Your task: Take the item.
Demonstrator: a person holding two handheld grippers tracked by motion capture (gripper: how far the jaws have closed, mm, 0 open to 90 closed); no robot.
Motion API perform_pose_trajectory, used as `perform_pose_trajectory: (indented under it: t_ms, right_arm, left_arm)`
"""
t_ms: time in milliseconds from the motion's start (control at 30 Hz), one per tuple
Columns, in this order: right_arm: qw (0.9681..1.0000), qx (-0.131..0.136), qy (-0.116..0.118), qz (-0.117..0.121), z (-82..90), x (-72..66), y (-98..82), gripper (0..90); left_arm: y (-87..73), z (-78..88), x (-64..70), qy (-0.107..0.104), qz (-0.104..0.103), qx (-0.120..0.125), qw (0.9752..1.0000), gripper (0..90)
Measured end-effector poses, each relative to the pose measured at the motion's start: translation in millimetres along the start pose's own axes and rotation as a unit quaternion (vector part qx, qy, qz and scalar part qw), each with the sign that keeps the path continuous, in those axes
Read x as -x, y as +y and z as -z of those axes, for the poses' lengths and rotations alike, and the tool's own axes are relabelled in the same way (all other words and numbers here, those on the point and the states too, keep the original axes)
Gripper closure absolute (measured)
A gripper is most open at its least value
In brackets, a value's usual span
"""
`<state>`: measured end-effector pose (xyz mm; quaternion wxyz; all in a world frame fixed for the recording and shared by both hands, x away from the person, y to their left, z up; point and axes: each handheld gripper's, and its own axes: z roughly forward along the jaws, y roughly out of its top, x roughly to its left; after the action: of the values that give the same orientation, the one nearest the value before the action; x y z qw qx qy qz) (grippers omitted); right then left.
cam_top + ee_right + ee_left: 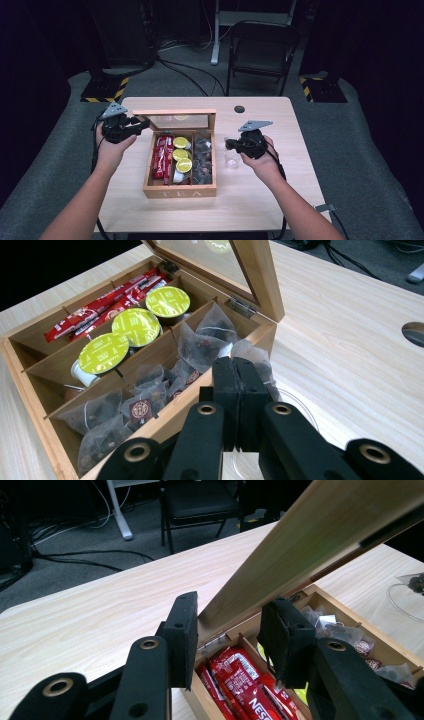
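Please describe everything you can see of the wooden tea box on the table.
The tea box is light wood, with TEA lettered on its front wall. It stands on the table, its hinged lid raised; the lid has a clear window in a wooden frame. Three compartments run front to back: red sachets on the left, yellow-lidded capsules in the middle, dark tea bags on the right. The left hand-held gripper has its jaws around the lid's edge.

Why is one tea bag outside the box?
The right gripper, jaws shut, pinches a tea bag just beside the tea box, over a clear cup. The left gripper holds the lid up. Nothing spilled.
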<state>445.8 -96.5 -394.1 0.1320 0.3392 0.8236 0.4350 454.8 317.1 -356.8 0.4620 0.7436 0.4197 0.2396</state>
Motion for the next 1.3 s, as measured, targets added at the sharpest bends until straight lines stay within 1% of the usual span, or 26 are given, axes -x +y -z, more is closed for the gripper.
perform_pose_trajectory:
  t_ms: [67, 100, 133, 167, 233, 333, 367, 400, 433, 533, 633, 700, 767, 800, 1067, 1200, 1300]
  right_arm:
    - [1.0000, -0.003, -0.002, -0.002, -0.1, 1.1, -2.0, 89.9]
    - [0.9999, -0.005, -0.003, -0.009, -0.5, 0.7, -3.6, 89.9]
    - [1.0000, -0.005, -0.003, -0.004, -1.2, 2.0, -4.8, 89.9]
    - [0.9999, -0.008, -0.004, -0.006, -1.5, 2.1, -6.0, 89.9]
    - [0.9999, -0.010, -0.007, -0.003, -2.8, 3.3, -8.3, 89.8]
    - [0.9998, -0.014, -0.009, -0.010, -4.9, 4.1, -11.5, 89.8]
    - [0.9998, -0.018, -0.010, -0.005, -6.2, 5.4, -12.5, 89.7]
    - [0.9998, -0.019, -0.011, -0.004, -6.9, 5.8, -13.3, 89.8]
    - [0.9996, -0.022, -0.010, -0.011, -7.2, 5.4, -14.2, 89.7]
    - [0.9996, -0.024, -0.012, -0.008, -9.7, 6.8, -16.3, 89.7]
    - [0.9995, -0.028, -0.013, -0.010, -11.9, 8.3, -19.0, 89.6]
    - [0.9994, -0.029, -0.014, -0.015, -13.0, 8.8, -20.3, 89.6]
    - [0.9993, -0.032, -0.013, -0.013, -14.4, 10.3, -22.0, 89.6]
    - [0.9992, -0.034, -0.016, -0.018, -14.9, 10.1, -22.7, 89.6]
    - [0.9991, -0.036, -0.015, -0.018, -16.9, 12.0, -25.8, 89.5]
    - [0.9990, -0.038, -0.014, -0.017, -17.6, 11.8, -25.9, 88.1]
    - [0.9990, -0.040, -0.013, -0.017, -18.6, 11.5, -26.1, 84.7]
  left_arm:
    - [0.0, 0.0, -0.1, 0.000, 0.000, 0.000, 1.0000, 59.1]
    - [0.0, 0.0, 0.0, 0.000, 0.000, 0.000, 1.0000, 59.1]
    - [0.0, -0.1, -0.1, 0.000, 0.000, 0.000, 1.0000, 59.1]
    - [0.0, -0.1, -0.1, 0.000, 0.000, 0.000, 1.0000, 59.1]
    - [0.0, -0.1, 0.0, 0.000, 0.000, 0.000, 1.0000, 59.1]
    - [-0.1, 0.0, 0.2, 0.000, 0.000, 0.000, 1.0000, 59.1]
    - [0.0, 0.1, 0.2, 0.001, 0.000, 0.000, 1.0000, 59.1]
    - [0.0, 0.1, 0.2, 0.001, 0.000, 0.000, 1.0000, 59.1]
    - [0.0, 0.1, 0.3, 0.001, 0.000, 0.000, 1.0000, 59.1]
    - [0.0, 0.1, 0.2, 0.000, 0.000, 0.000, 1.0000, 59.1]
    - [-0.1, 0.1, 0.1, 0.000, 0.000, 0.000, 1.0000, 59.1]
    - [-0.1, 0.1, 0.1, 0.000, 0.000, 0.000, 1.0000, 59.1]
    - [-0.1, 0.1, 0.1, 0.000, 0.000, 0.000, 1.0000, 59.1]
    - [-0.1, 0.1, 0.1, 0.000, 0.000, 0.000, 1.0000, 59.1]
    - [-0.1, 0.2, 0.2, 0.000, -0.001, -0.001, 1.0000, 59.1]
    - [0.0, 0.2, 0.1, 0.000, -0.001, -0.001, 1.0000, 59.1]
    - [0.0, 0.2, 0.1, 0.000, -0.001, -0.001, 1.0000, 59.1]
